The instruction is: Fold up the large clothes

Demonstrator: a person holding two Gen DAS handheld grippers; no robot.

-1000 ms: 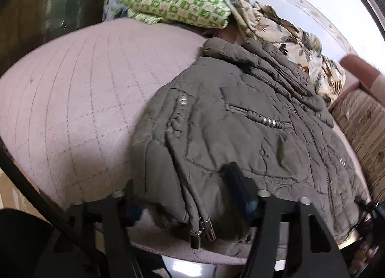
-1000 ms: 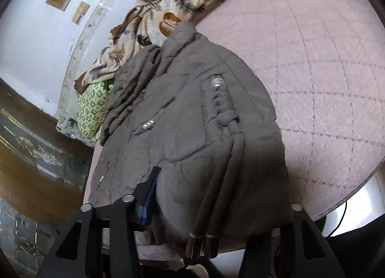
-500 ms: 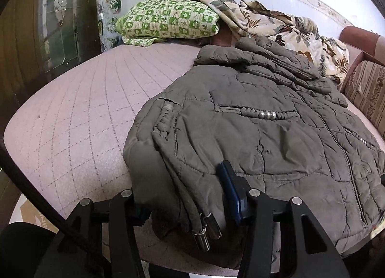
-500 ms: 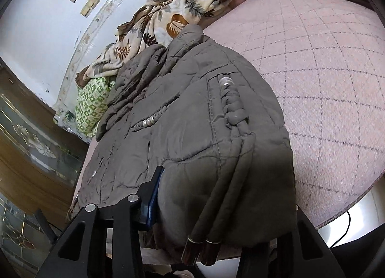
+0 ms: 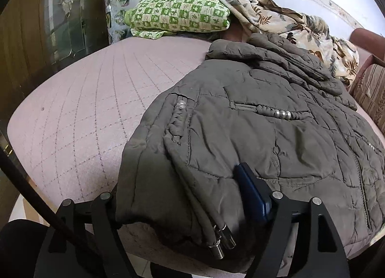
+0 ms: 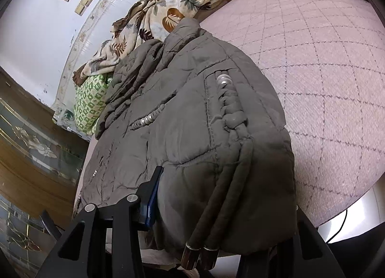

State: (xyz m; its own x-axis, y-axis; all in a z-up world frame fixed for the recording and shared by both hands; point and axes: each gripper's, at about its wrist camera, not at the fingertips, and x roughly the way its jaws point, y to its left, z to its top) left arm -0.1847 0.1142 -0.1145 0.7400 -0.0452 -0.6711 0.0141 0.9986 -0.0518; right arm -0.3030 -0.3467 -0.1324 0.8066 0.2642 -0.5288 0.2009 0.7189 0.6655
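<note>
On pink quilted bed: grey padded jacket, folded. Left gripper jaws just widened, hem loose between. Right gripper clamping hem. Fold likely being released.

The left black two-finger tongs are pointing forward and downward. Their jaws have just been opening, and now they are standing wide apart. The hem of the grey-brown quilted jacket is lying between them. The blue pad on the right finger is resting against the fabric, while the left finger is mostly hidden behind the hem, so a real pressing is not clear.

The right black two-finger tongs are also pointing forward and downward. Their jaws are standing around a thick bunch of the same jacket's hem. The blue pad of the left finger is pressing into the fabric. The right finger is hidden under the cloth.
</note>
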